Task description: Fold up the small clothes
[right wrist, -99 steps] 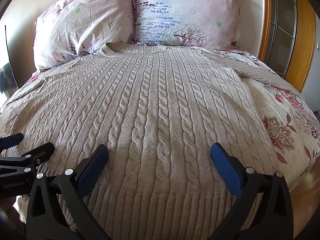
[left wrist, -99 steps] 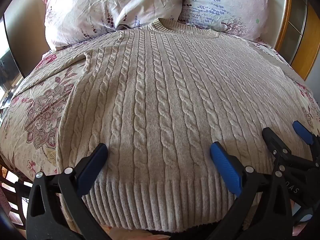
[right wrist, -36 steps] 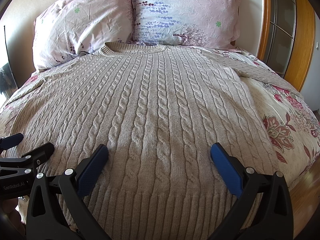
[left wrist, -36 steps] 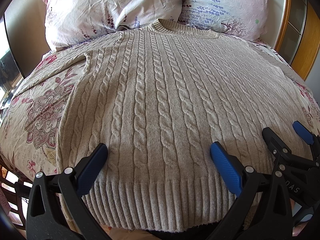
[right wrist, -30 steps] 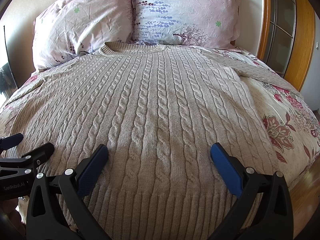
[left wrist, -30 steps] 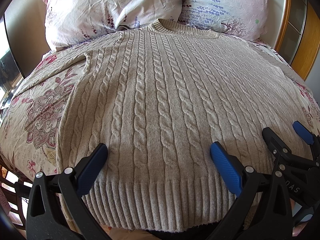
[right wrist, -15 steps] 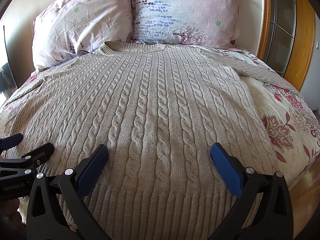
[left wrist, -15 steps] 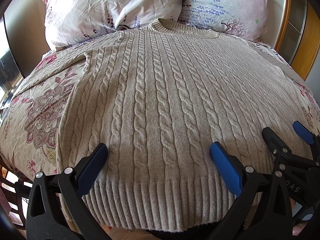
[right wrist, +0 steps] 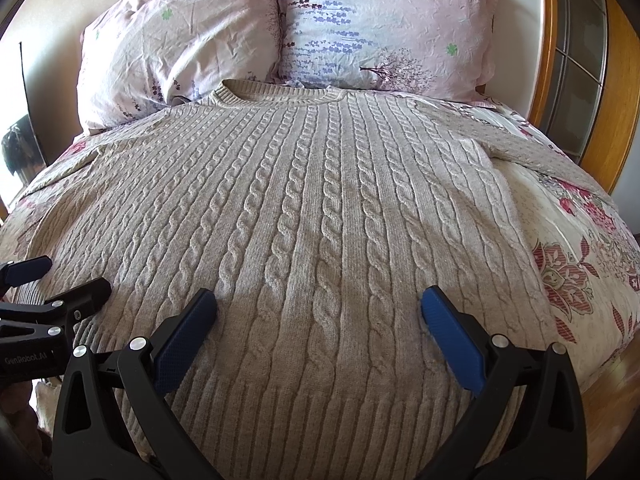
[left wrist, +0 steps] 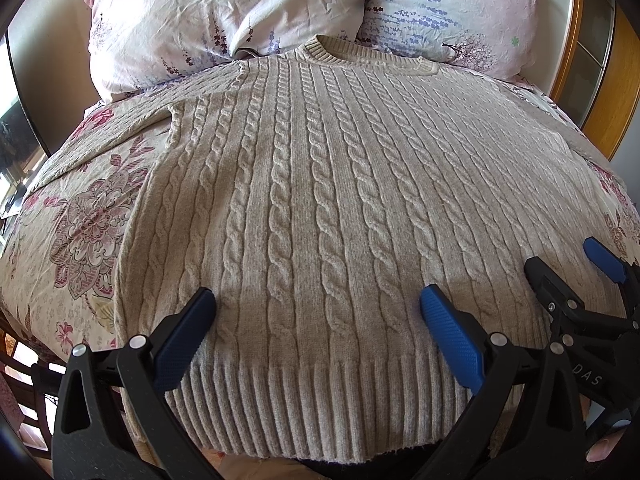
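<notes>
A beige cable-knit sweater (left wrist: pixel 320 200) lies flat and face up on the bed, its collar at the pillows and its ribbed hem toward me; it also fills the right wrist view (right wrist: pixel 320 220). Its sleeves spread out to the left (left wrist: pixel 100 136) and to the right (right wrist: pixel 532 148). My left gripper (left wrist: pixel 316 312) is open and empty over the left part of the hem. My right gripper (right wrist: pixel 318 312) is open and empty over the right part of the hem. Each gripper shows at the edge of the other's view, the right one (left wrist: pixel 568 276) and the left one (right wrist: pixel 60 280).
Two floral pillows (left wrist: pixel 224 16) (right wrist: pixel 384 28) lean at the head of the bed. The floral bedspread (left wrist: pixel 76 224) shows on both sides of the sweater (right wrist: pixel 580 264). A wooden frame with glass panes (right wrist: pixel 580 60) stands at the right.
</notes>
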`<state>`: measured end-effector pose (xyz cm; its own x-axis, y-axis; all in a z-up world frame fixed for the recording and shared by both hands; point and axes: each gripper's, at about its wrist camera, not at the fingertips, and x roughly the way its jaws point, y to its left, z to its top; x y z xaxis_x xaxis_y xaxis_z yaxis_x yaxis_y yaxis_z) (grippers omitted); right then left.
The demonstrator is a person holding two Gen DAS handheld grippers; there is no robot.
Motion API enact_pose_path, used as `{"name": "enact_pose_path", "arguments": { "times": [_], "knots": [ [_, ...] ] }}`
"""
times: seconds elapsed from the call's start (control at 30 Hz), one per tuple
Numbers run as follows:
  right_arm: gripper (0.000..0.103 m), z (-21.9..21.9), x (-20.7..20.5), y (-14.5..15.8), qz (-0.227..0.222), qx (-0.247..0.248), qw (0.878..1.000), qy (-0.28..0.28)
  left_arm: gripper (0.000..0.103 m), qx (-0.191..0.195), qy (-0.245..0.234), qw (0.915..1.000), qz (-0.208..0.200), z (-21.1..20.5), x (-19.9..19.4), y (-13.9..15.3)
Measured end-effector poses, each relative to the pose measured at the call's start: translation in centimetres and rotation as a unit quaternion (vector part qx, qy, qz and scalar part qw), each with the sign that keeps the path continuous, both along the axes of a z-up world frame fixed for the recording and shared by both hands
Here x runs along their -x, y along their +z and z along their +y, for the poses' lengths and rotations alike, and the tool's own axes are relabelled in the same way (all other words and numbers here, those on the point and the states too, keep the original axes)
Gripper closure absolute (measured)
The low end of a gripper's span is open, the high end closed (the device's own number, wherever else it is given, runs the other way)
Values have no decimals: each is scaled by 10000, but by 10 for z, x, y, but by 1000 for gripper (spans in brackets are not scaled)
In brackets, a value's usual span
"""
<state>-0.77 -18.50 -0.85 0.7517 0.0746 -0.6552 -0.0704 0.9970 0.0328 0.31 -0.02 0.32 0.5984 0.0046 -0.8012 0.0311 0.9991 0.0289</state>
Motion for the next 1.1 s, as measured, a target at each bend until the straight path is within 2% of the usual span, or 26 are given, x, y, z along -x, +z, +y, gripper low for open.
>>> {"name": "enact_pose_path", "arguments": {
  "times": [0.1,0.17,0.23,0.37,0.5,0.53,0.6,0.67,0.73,0.87,0.97,1.1],
  "knots": [
    [1,-5,1,-1,-186,-21,9991,378,2,-69,-55,9999,-48,-2,-9,5],
    [1,-12,-4,3,-91,-98,9982,584,2,8,-81,9999,-110,0,-19,11],
    [1,-31,-12,15,-37,-453,9974,553,2,109,-81,9997,-205,2,-30,20],
    [1,-100,-38,49,-256,-1260,9917,-19,2,505,-135,9964,-667,10,-54,43],
    [3,-179,-69,70,-432,-1661,9800,-1004,2,960,-196,9903,-982,18,-84,56],
    [7,-199,-77,72,-440,-1763,9751,-1270,2,980,-165,9902,-981,18,-92,56],
    [27,-237,-91,72,-365,-1990,9628,-1793,2,983,-101,9907,-931,21,-108,53],
    [36,-273,-100,67,-247,-2244,9461,-2320,2,1058,-73,9906,-863,24,-120,45],
    [38,-306,-104,59,-152,-2520,9258,-2814,2,1255,-30,9892,-753,30,-128,34],
    [42,-348,-108,42,-14,-2954,8924,-3411,2,1577,73,9862,-503,41,-138,18],
    [45,-366,-110,28,111,-3180,8741,-3670,2,1768,93,9834,-399,46,-141,11],
    [51,-375,-116,7,319,-3566,8559,-3732,2,1910,114,9809,-344,49,-144,8]
  ]
}}
